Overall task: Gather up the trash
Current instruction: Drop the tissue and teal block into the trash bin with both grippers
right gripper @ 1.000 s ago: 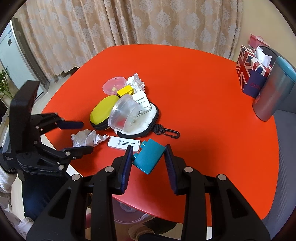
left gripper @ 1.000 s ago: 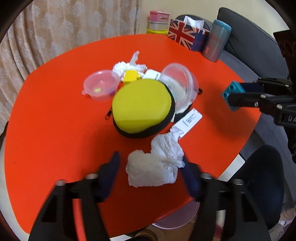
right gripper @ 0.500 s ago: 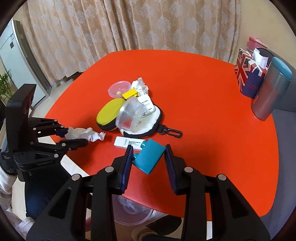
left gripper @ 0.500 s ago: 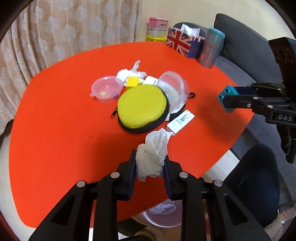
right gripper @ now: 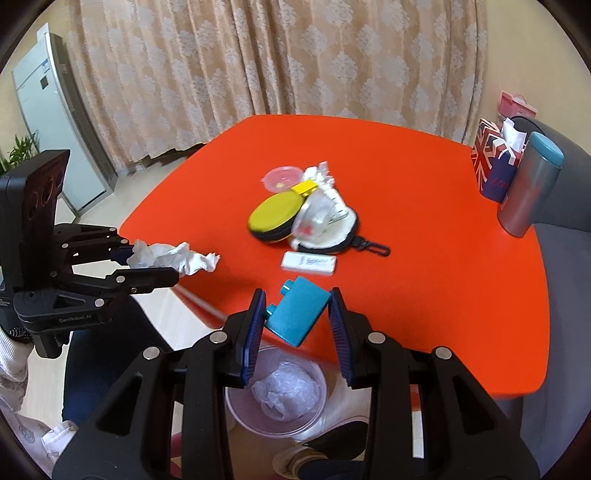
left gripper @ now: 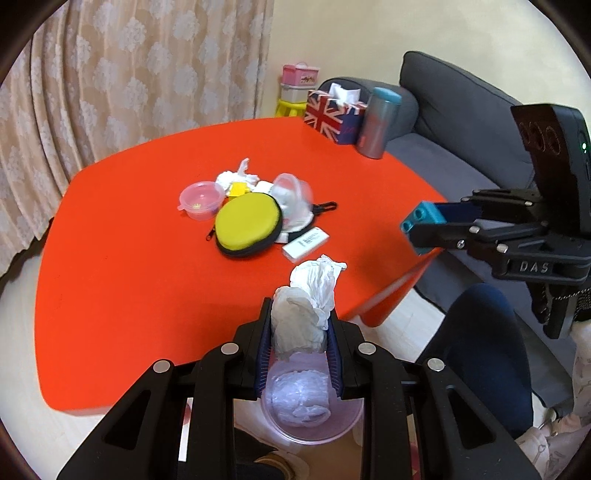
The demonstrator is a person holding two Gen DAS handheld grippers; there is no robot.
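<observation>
Carrying step: left gripper (left gripper: 300, 334) clamped on crumpled tissue (left gripper: 308, 314), right gripper (right gripper: 297, 317) clamped on teal block (right gripper: 299, 312), both above bin (right gripper: 236, 406). Next: open over bin.

A beige patterned curtain (right gripper: 280, 55) hangs in folds across the far side of the room, meeting a plain cream wall (left gripper: 332, 33) at the corner. The orange bench (right gripper: 424, 206) stands on a pale floor (left gripper: 22, 369), with a grey sofa (left gripper: 454, 107) along one edge. A tall white appliance (right gripper: 48, 122) stands by the curtain, green plant leaves (right gripper: 20, 153) beside it.
</observation>
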